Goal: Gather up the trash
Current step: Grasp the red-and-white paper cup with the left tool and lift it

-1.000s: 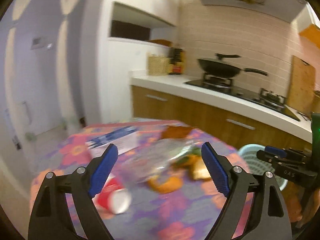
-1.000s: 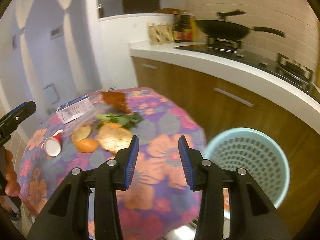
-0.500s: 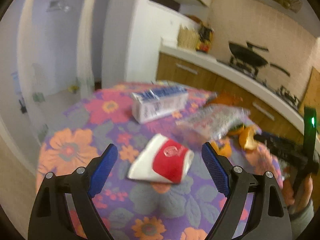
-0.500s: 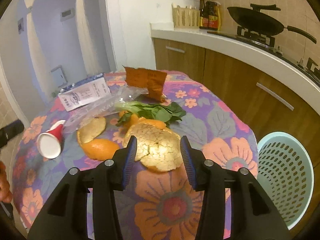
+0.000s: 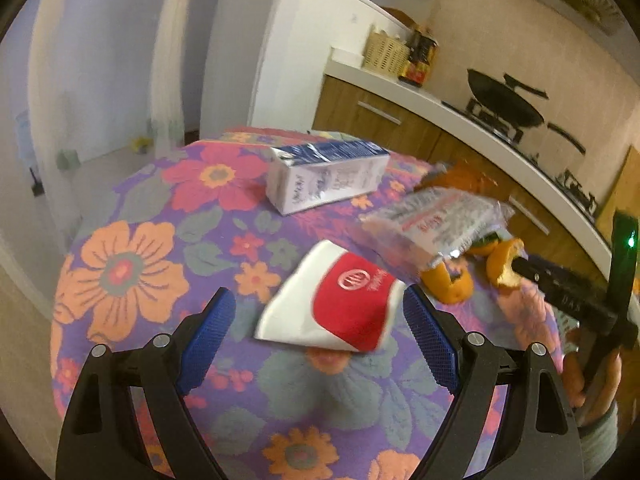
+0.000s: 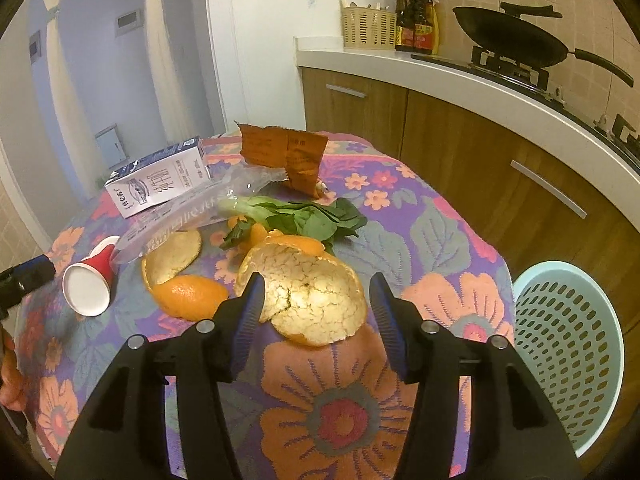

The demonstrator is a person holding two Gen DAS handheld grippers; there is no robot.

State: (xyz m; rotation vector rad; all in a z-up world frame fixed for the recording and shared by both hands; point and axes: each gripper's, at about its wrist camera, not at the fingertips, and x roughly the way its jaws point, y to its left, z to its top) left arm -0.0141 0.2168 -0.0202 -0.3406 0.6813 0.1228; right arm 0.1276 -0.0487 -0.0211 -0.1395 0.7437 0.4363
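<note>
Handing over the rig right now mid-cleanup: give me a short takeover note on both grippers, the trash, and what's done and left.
Left gripper: open, straddling the red-and-white paper cup, not gripping.
Right gripper: jaws just opening around the big orange peel, not pressing.
On the table: milk carton, plastic wrapper, greens, brown packet, smaller peel.
Bin stands beside the table.
Nothing picked up yet; everything remains.

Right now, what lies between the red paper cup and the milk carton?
In the right wrist view, the clear plastic wrapper stretches between the red paper cup and the milk carton.
</note>
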